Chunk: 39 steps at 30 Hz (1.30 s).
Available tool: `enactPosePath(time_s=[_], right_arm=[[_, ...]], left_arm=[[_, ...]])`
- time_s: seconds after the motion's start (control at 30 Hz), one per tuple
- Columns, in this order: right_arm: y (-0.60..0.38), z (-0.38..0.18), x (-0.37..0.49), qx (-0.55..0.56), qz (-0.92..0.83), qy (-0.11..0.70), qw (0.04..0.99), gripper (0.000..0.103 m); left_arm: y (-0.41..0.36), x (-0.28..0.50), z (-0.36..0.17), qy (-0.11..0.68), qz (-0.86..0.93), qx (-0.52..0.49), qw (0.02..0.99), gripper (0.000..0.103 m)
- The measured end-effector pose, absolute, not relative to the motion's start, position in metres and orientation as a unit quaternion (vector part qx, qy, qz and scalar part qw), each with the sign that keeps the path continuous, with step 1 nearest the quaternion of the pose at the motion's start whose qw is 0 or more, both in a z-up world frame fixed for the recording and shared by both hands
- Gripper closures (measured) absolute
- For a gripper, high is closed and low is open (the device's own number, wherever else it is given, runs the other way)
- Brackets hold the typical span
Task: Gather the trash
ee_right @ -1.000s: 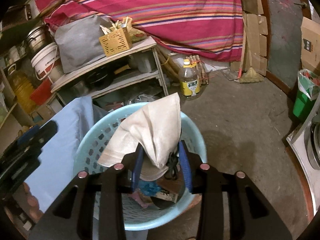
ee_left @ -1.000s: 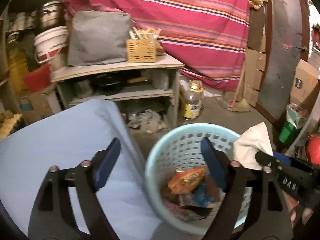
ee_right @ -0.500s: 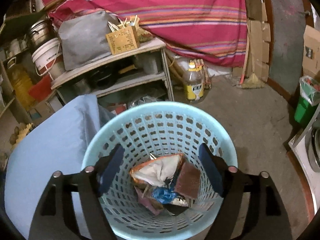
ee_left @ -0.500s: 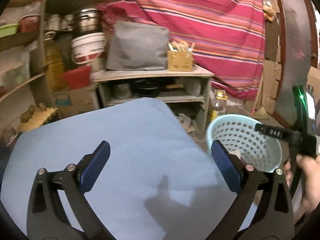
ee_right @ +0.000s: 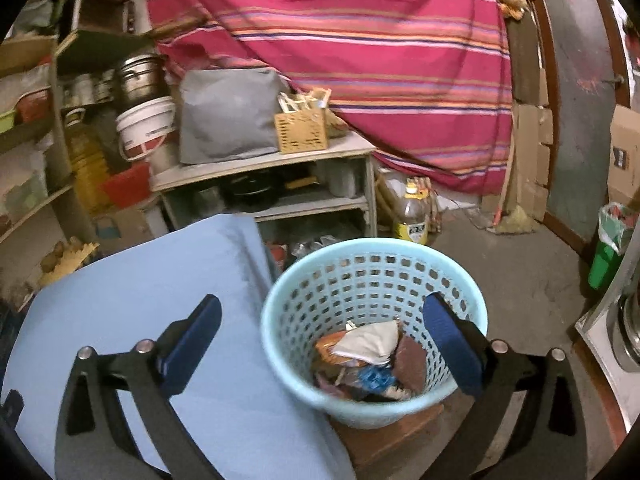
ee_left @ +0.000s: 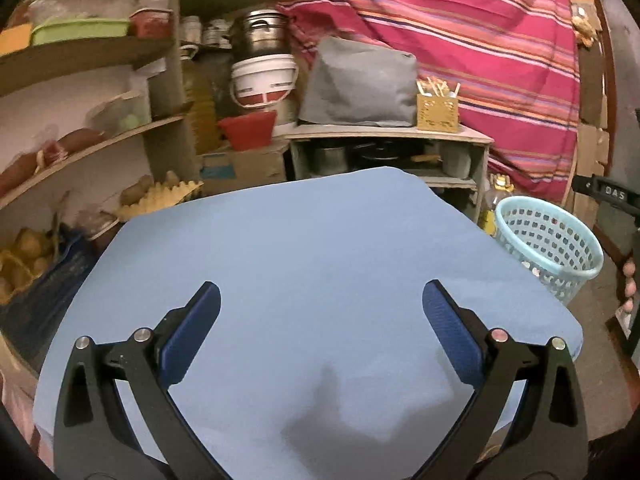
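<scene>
Trash [ee_right: 370,354] lies heaped in the bottom of the basket [ee_right: 288,312]: a white crumpled sheet on top, an orange wrapper, a brown piece and a blue scrap beside it. Only the right wrist view looks down into the basket and shows this; it also shows the basket standing on a brown stool [ee_right: 394,430] just beside the blue table [ee_right: 132,300], and a bottle [ee_right: 412,212] with a yellow label on the floor behind, its print too small to read. The right gripper [ee_right: 320,318] hangs above the basket's near rim, its jaws opening with nothing between them. In the left wrist view the basket [ee_left: 548,236] shows only from the side, at the table's far right corner, its contents hidden. That view looks across the bare blue table [ee_left: 312,248], and the left gripper [ee_left: 320,306] hangs over it with jaws spread wide and nothing in them. At the right edge of this view part of the other tool [ee_left: 610,194] bears the white letters "DAS", with fingertips [ee_left: 629,280] below it. The left view alone shows the shelves [ee_left: 80,92] with a green box and egg trays. Both views show the striped cloth [ee_right: 360,40], the grey bag [ee_right: 228,116] and the white bucket [ee_right: 146,128].
</scene>
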State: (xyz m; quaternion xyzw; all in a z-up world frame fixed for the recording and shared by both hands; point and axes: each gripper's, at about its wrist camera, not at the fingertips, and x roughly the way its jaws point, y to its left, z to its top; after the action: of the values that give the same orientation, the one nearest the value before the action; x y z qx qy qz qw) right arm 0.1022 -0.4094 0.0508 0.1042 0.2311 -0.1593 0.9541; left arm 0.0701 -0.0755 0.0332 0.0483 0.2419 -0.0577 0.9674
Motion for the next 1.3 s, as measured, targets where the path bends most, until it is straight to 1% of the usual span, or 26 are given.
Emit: enactPosePath(time_s=[0.23, 0.57, 0.67, 0.97, 1.3], right_arm=[[-0.35, 0.054, 0.057, 0.051, -0.14, 0.212, 0.966, 0.004], [-0.293, 0.029, 0.006, 0.02, -0.116, 0.189, 0.975, 0.005], [-0.277, 0.02, -0.004, -0.003, -0.108, 0.178, 0.978, 0.004], [-0.254, -0.003, -0.003, -0.004, -0.085, 0.192, 0.978, 0.005], [-0.25, -0.009, 0.0, 0.011, -0.075, 0.197, 0.978, 0.005]], left_arm=[[-0.057, 0.049, 0.028, 0.233, -0.053, 0.038, 0.97, 0.005], [-0.041, 0.025, 0.015, 0.21, -0.038, 0.031, 0.976, 0.005], [-0.034, 0.021, 0.014, 0.209, -0.05, 0.012, 0.977, 0.005], [-0.024, 0.004, 0.008, 0.186, -0.033, 0.009, 0.982, 0.005], [-0.027, 0.014, -0.004, 0.197, -0.038, 0.022, 0.979, 0.005]])
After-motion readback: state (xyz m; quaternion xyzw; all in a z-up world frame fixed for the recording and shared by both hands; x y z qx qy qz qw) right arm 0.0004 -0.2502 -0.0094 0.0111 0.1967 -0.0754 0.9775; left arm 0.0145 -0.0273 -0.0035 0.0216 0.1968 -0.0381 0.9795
